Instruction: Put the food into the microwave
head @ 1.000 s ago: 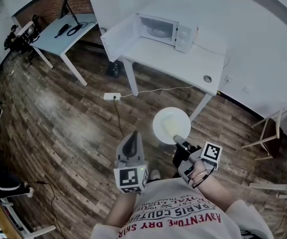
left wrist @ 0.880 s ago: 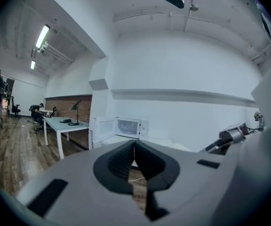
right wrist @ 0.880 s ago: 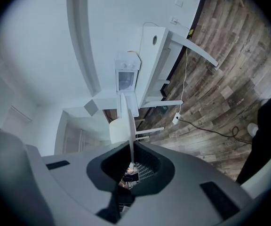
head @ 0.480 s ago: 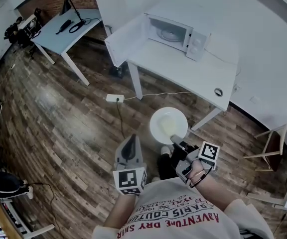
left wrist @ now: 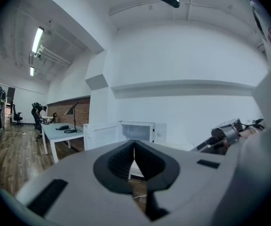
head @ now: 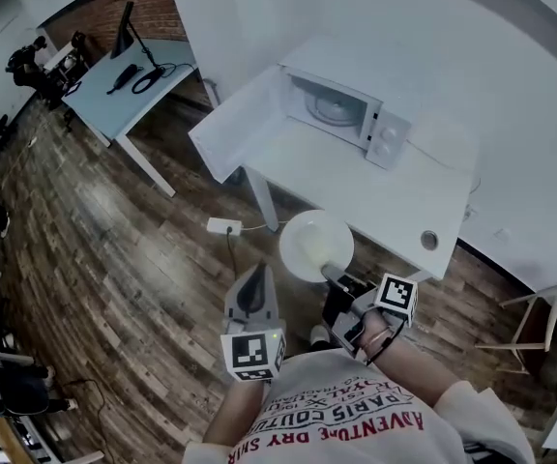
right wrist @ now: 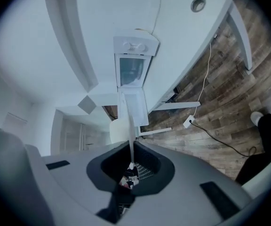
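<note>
Two grippers facing the open microwave [head: 344, 111].
Clamped on the near rim of the white plate [head: 310, 242], the right gripper [head: 330, 272] holds it out at frame centre, by the near edge of the table [head: 356, 172]; the left gripper [head: 256, 273], at lower left of the plate, is closed and empty. Advisable: keep the plate level, clear the table edge, pass the swung-out door [head: 236, 127].

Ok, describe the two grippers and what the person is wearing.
Both the left gripper and right gripper have light grey wedge-shaped shells with black ribbed pads in a dark V-shaped mouth. Each carries a white cube with black square markers. A dark cord loops at the right wrist. The person wears a pale short-sleeved T-shirt with red lettering.
</note>
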Available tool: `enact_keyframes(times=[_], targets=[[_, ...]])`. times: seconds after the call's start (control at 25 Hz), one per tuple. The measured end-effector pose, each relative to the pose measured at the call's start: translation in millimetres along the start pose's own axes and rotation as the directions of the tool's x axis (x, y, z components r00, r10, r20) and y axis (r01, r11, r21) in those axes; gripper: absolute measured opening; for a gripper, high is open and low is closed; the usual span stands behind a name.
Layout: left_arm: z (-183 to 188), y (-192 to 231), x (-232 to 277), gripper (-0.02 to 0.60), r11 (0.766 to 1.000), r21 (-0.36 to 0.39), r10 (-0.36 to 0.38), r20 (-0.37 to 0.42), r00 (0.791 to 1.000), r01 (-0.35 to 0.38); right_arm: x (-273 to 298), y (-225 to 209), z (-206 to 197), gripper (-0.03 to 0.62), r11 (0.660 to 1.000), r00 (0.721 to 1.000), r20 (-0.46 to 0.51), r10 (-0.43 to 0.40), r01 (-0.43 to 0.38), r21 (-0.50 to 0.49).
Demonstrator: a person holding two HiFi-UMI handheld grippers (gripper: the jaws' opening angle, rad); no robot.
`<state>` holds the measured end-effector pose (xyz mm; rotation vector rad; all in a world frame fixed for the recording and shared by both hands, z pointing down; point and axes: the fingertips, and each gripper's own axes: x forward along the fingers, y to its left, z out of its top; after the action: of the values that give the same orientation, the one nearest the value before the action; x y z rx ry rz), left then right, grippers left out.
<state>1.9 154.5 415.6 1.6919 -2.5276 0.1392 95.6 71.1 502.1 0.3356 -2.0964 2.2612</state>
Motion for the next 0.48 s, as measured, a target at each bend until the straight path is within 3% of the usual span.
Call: enact_keyframes(times=[0.32, 0.48], targets=[[-2.6, 9.6, 77.6, 0.006, 0.999, -0.022, -0.024, -0.029, 0.999, 0.024, 30.7, 6.1, 64.0, 0.021, 1.0, 0.999, 0.048, 0.006, -0.007, 0.022], [-2.8, 16.2, 121.5, 0.006, 0.996, -0.034, -0.084, -0.044, 0.995, 0.083, 47.7, 2.3, 93.6, 0.021, 0.999, 0.994, 0.108, -0.03, 0.027, 0.035]])
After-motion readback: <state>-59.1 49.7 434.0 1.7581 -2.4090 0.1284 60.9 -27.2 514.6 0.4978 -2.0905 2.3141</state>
